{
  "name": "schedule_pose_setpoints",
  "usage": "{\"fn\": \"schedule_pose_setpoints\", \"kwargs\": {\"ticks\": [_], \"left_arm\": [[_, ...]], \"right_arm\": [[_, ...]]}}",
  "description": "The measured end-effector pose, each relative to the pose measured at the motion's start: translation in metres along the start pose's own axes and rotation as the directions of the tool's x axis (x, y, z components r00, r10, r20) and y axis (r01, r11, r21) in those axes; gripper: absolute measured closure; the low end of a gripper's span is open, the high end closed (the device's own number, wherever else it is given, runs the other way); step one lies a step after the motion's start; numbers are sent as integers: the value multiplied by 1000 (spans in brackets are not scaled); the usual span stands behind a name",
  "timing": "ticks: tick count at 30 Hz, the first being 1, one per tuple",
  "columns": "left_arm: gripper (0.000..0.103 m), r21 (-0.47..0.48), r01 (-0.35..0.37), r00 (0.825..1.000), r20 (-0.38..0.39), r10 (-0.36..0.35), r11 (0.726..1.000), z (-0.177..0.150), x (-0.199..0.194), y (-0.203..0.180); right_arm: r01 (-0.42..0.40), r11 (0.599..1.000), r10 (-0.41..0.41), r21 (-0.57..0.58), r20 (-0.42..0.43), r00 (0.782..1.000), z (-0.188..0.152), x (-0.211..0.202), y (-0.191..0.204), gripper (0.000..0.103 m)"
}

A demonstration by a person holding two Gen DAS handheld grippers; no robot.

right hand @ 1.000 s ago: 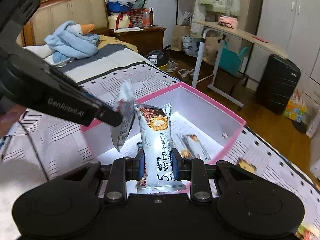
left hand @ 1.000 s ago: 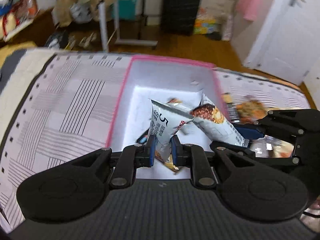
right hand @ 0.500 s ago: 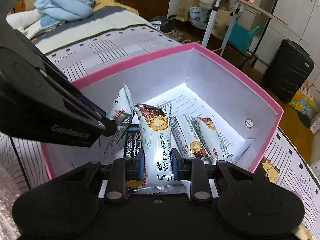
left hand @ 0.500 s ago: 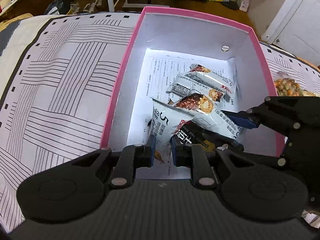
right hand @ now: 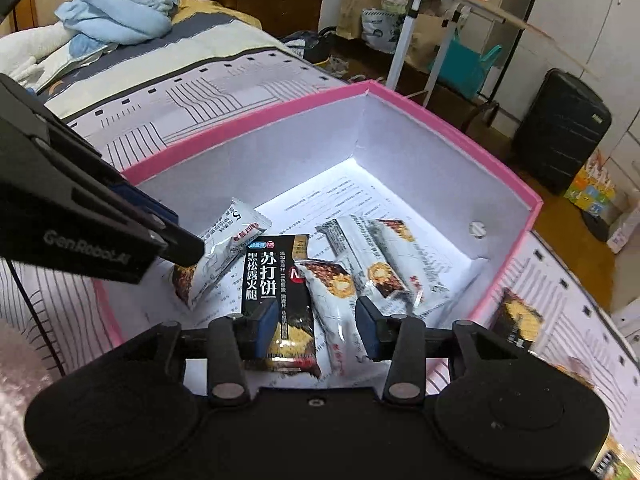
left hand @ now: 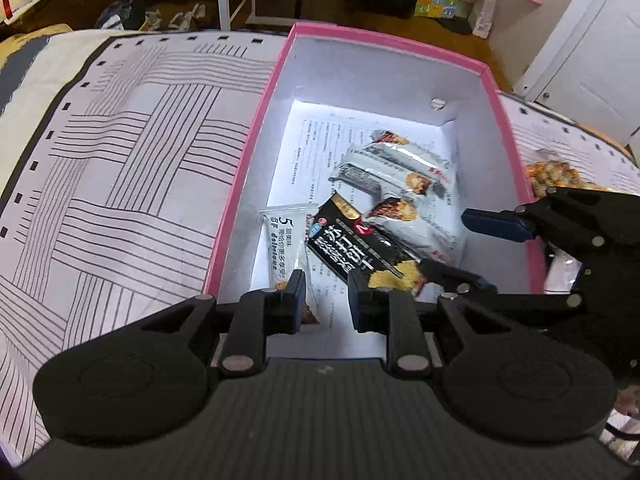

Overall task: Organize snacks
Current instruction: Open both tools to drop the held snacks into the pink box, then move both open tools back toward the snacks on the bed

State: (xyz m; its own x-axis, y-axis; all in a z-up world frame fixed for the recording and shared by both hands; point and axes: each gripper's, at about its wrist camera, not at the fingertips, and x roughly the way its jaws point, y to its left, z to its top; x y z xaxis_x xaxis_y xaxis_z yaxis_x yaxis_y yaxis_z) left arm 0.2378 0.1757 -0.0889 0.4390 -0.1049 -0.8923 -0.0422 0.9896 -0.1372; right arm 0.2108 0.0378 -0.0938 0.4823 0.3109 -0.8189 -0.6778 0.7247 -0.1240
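A pink box with white walls sits on the striped bed cover and holds several snack packets. My left gripper hangs low over its near end, jaws opening. A white packet lies on the box floor beside the left pad, free of the pads. My right gripper is also opening. Another white packet and a black cracker packet lie loose between its fingers, not pressed. Two more white packets rest further back. Each gripper shows in the other's view: the right gripper, the left gripper.
More snack packets lie on the cover outside the box at right: a nut packet and a dark one. A plush goose in a blue blanket lies up the bed. A black suitcase and a white-framed table stand beyond.
Both grippers have sunk into the box. Each was shut on a white packet; both now have parted jaws and the packets lie on the box floor.
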Motion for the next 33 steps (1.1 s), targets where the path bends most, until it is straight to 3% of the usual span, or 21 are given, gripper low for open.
{"fn": "schedule_pose_setpoints", "kwargs": {"ticks": [6, 10, 16, 19, 26, 33], "left_arm": [[76, 26, 23, 998, 56, -24, 999, -9, -43, -14], [74, 54, 38, 996, 79, -42, 998, -14, -70, -29], [62, 136, 73, 988, 124, -90, 988, -25, -112, -59], [61, 175, 86, 984, 140, -111, 981, -30, -124, -76], [57, 266, 149, 974, 126, -188, 952, -45, -125, -128], [57, 338, 193, 972, 64, -227, 921, -59, -88, -179]], "right_arm": [[60, 998, -61, 31, 25, 998, -12, -45, -3, 53], [52, 996, -55, 76, 41, 998, -20, -78, -15, 53], [60, 985, -70, 163, 55, 996, -55, -138, -52, 51], [80, 971, -97, 224, 68, 993, -79, -167, -78, 51], [86, 934, -128, 347, 100, 987, -121, -204, -123, 50], [44, 926, -82, 376, 85, 993, -151, -190, -135, 50]]}}
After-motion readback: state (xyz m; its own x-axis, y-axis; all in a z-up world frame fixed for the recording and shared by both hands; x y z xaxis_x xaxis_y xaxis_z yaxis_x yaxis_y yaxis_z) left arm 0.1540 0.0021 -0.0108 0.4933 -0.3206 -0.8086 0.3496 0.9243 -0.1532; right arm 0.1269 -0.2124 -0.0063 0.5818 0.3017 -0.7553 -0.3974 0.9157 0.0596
